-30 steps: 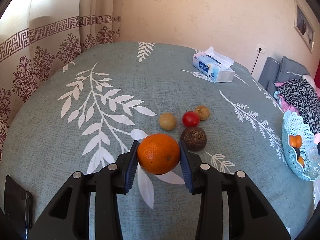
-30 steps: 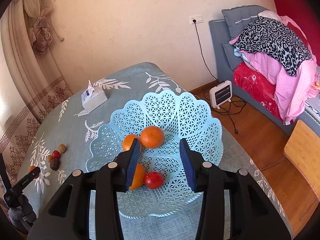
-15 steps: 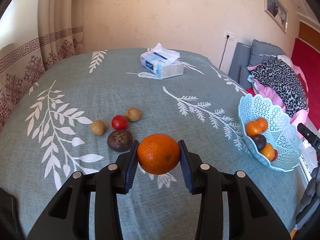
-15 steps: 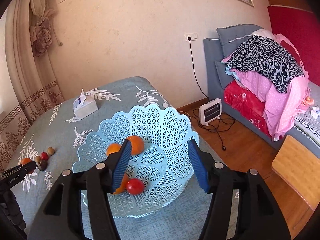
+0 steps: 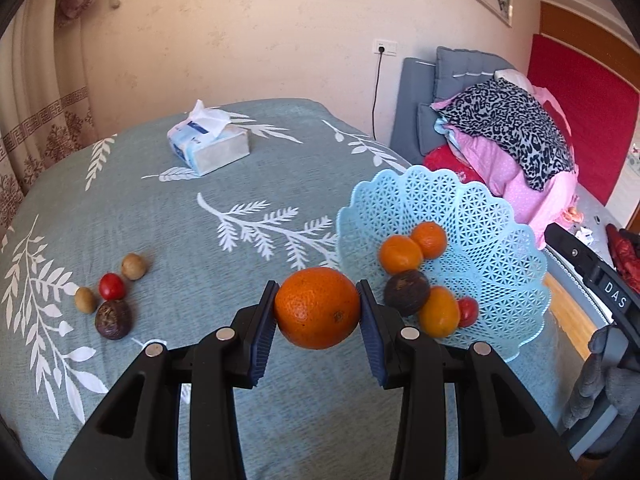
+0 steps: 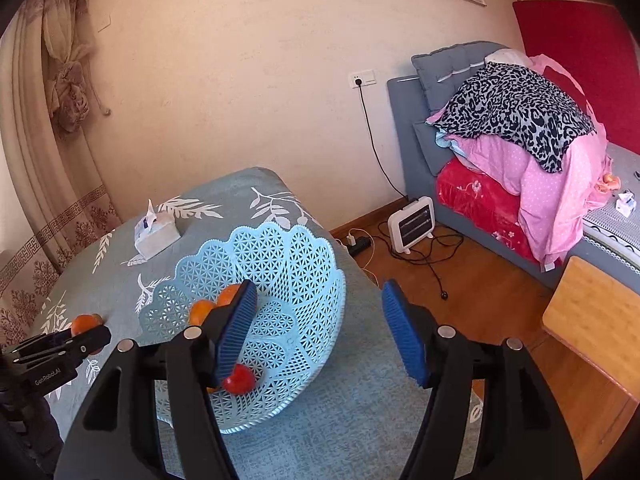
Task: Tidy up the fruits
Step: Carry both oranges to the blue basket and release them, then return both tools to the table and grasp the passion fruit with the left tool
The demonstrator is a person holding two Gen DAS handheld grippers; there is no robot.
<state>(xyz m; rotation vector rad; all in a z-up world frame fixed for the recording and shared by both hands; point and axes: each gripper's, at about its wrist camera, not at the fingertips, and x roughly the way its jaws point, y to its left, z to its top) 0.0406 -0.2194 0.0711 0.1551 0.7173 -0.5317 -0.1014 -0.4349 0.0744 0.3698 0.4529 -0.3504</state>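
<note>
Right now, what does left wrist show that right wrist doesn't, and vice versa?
Left wrist only: four loose fruits on the bedspread, including a small red tomato and a dark wrinkled passion fruit, plus the left gripper clamped on a large orange.
Right wrist only: a white space heater on the wooden floor, and the right gripper, jaws just opened, nothing between them.
Both: the pale blue lattice basket and the tissue box.

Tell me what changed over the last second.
The left claw, shut on the orange, carried it from above the loose fruit toward the blue basket. The right claw has just been opening, with nothing between its pads, and drew back from the basket. The four small fruits on the cloth and the tissue box stayed put.
</note>
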